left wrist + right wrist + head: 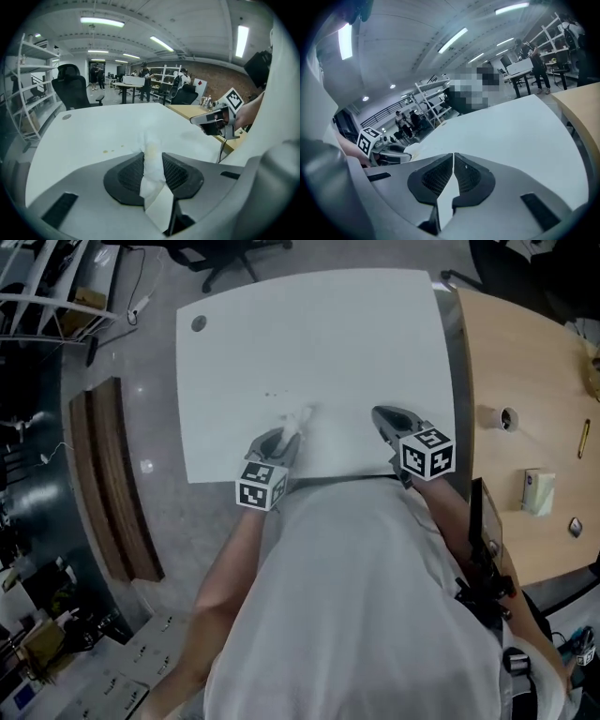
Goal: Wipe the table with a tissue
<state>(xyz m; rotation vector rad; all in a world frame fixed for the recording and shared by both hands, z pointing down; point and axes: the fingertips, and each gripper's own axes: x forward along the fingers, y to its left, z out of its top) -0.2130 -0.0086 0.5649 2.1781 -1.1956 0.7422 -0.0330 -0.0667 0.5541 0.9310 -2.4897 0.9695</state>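
Note:
A white tissue (151, 165) is pinched between the jaws of my left gripper (152, 154), with its crumpled end sticking out in front. In the head view that left gripper (286, 441) hangs over the near edge of the white table (309, 343), the tissue (298, 419) at its tip. A few small brownish spots (111, 151) lie on the tabletop a little ahead of the tissue; in the head view the spots (274, 395) are faint. My right gripper (386, 418) is over the table's near right part, its jaws (453, 161) shut with nothing between them.
A wooden table (525, 409) adjoins on the right, carrying a cup (507, 418), a small box (538, 491) and a pen (583, 439). A round cable hole (199, 323) sits in the white table's far left corner. An office chair (75, 91) stands beyond the far edge.

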